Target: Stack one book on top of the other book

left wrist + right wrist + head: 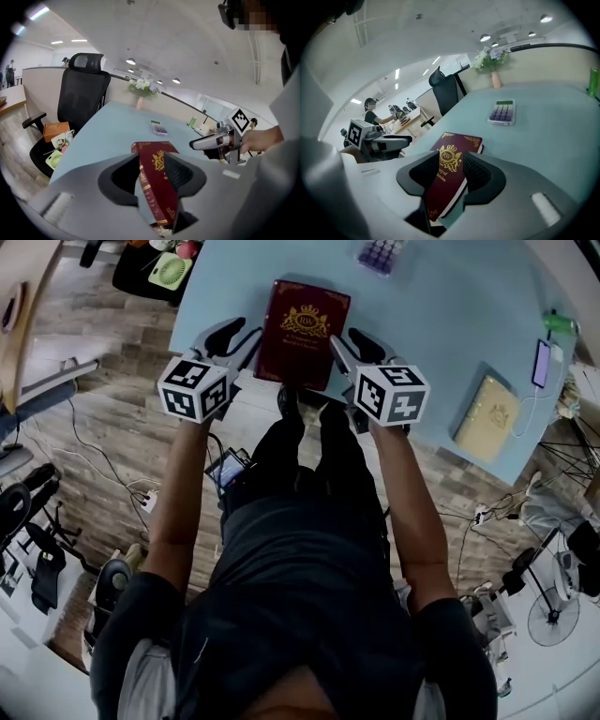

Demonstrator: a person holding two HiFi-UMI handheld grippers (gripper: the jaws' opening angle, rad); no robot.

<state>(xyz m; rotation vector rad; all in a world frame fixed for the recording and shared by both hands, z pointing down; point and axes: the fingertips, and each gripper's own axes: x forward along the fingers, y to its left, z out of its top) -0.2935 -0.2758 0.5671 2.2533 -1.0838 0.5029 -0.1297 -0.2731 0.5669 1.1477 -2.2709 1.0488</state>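
At the upper left of the head view, a green handheld fan (170, 271) lies just beyond the corner of the pale blue table (441, 315). The left tongs (242, 334) are clamped on the left edge of the maroon book (303, 332). In the left gripper view the gold-lettered spine stands between the two jaws, and both press against it. The book sits at the upper middle of the frame, close to the table's near edge, with its gold crest facing up. I cannot tell whether it rests flat or is raised a little. A purple-keyed calculator (380, 253) lies further back on the table, well apart from the book. The right tongs (349, 338) are closed on the book's right edge, the cover pinched between the jaws. Over at the right of the frame a tan book (487, 416) lies flat on the table, well apart from the maroon one. Beyond it are a phone (541, 363) and a green bottle (560, 322).
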